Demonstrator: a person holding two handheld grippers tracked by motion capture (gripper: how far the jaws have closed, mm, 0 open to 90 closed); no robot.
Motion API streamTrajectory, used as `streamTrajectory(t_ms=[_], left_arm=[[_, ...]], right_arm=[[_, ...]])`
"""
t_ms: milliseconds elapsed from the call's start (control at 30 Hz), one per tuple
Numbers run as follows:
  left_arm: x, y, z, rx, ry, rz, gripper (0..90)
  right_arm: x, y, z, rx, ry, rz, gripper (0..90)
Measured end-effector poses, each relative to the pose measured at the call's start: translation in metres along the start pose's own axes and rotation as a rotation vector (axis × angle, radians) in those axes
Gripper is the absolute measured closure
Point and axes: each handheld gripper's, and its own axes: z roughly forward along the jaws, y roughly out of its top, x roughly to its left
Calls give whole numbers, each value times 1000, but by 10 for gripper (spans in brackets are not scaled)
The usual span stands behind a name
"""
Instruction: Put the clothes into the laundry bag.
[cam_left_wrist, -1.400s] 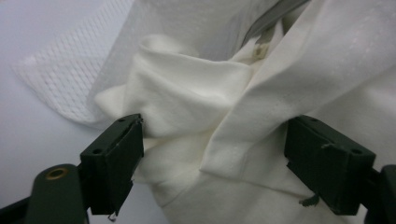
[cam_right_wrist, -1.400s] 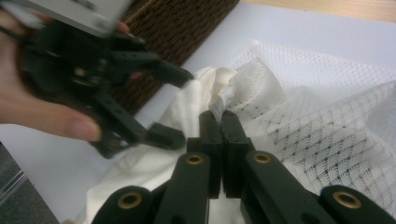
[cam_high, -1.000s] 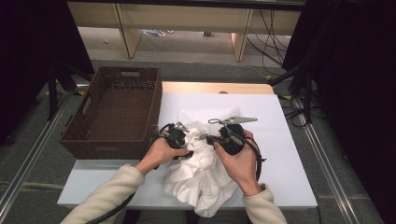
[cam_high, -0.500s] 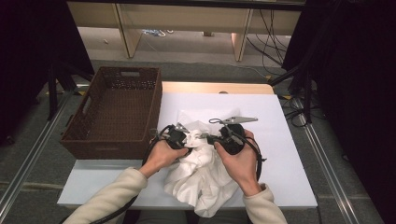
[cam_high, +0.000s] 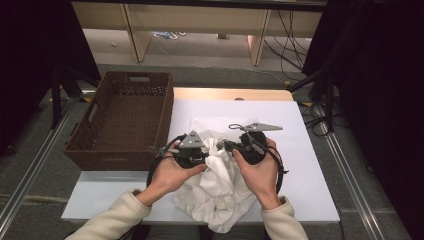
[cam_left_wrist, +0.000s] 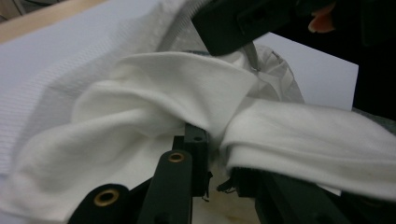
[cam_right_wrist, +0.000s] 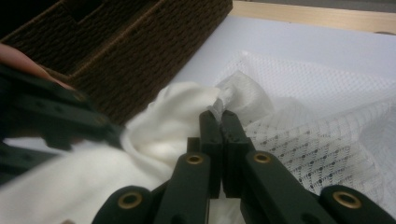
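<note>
Left hand-held gripper: jaws have just been closing, now pinched on a fold of the crumpled white cotton cloth, which bunches over and around its tips.

Right hand-held gripper: jaws pressed together on a twisted edge of the white mesh fabric bag, which spreads beyond its tips.

Cloth: between the two hand-held grippers, trailing below them over the white surface.

Dark brown woven rectangular basket: just beside the left hand-held gripper, on its outer side.

Soft white cloth, mesh bag, rough wicker basket, matt.
</note>
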Motion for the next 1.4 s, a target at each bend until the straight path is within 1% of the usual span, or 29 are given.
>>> streamTrajectory(t_ms=[33, 100, 167, 200, 233, 267, 300, 333, 367, 400, 467, 500, 600, 667, 700, 733, 800, 867, 900, 1000, 1033, 1100, 1133, 1167, 1200, 1233, 1267, 1367, 1400], left_arm=[[-2, -1, 7, 6, -3, 11, 789], [-5, 0, 19, 13, -2, 25, 787], [-3, 2, 31, 11, 32, 43, 786], [-1, 3, 35, 13, 43, 60, 785], [2, 2, 41, 16, 60, 52, 784], [6, 2, 45, 27, 56, 63, 781], [9, 0, 49, 28, 64, 44, 777], [14, -2, 51, 15, 52, 24, 769], [17, -3, 50, -5, 36, -9, 756], [18, -4, 46, -4, 32, -11, 723], [17, -5, 39, -4, 25, 6, 642], [16, -6, 35, -5, 37, 19, 577], [13, -5, 20, 17, 38, 39, 430], [12, -5, 12, 20, 48, 42, 393], [12, -5, 6, 21, 47, 55, 369], [12, -5, -1, 45, 45, 65, 343], [13, -5, -13, 38, 32, 47, 301], [17, -5, -28, 45, 46, 58, 288], [18, -5, -32, 32, 51, 49, 284], [30, -2, -46, 47, 113, 95, 289], [36, -2, -46, 52, 149, 101, 291], [45, -1, -41, 79, 181, 120, 291], [51, -2, -33, 107, 185, 129, 284], [53, -3, -27, 126, 176, 118, 263], [56, -4, -18, 143, 161, 111, 243], [59, -5, -10, 153, 150, 122, 237], [59, -6, -4, 157, 141, 107, 230], [67, -8, 17, 229, 117, 107, 190], [69, -9, 21, 233, 115, 106, 193]], right_arm=[[0, 0, 0, -5, 12, -9, 900], [3, 0, 0, 0, 17, 6, 900], [4, 0, 2, 9, 25, -23, 900], [5, 0, 2, 13, 35, -22, 900], [6, -1, 2, 20, 39, -4, 900], [6, -1, 2, 20, 39, 3, 900], [6, -1, 2, 21, 39, 2, 900], [5, -1, 3, 21, 43, -4, 900], [5, -1, 3, 30, 48, 2, 900], [3, -1, 3, 35, 51, -2, 900], [1, -1, 2, 34, 33, -8, 900], [1, -1, 3, 36, 35, -2, 900], [2, -2, 5, 39, 40, -4, 900], [2, -1, 5, 32, 34, -28, 900], [3, -2, 4, 36, 35, -8, 900], [3, -1, 4, 36, 32, -10, 900], [2, -1, 4, 36, 30, -10, 900], [3, -1, 3, 38, 28, 10, 900], [1, -1, 3, 34, 29, -15, 900], [1, 0, 1, 32, 20, -20, 900], [2, 0, 2, 33, 26, 1, 900], [2, 0, 1, 35, 9, -11, 900], [3, 0, 2, 32, 23, -1, 900], [2, 0, 2, 32, 27, -26, 900], [4, 0, 2, 34, 22, -11, 900], [3, 0, 2, 34, 21, -27, 900], [3, 0, 2, 35, 21, -13, 900], [1, 0, 3, 33, 28, -30, 900], [1, 0, 3, 34, 24, -32, 900]])
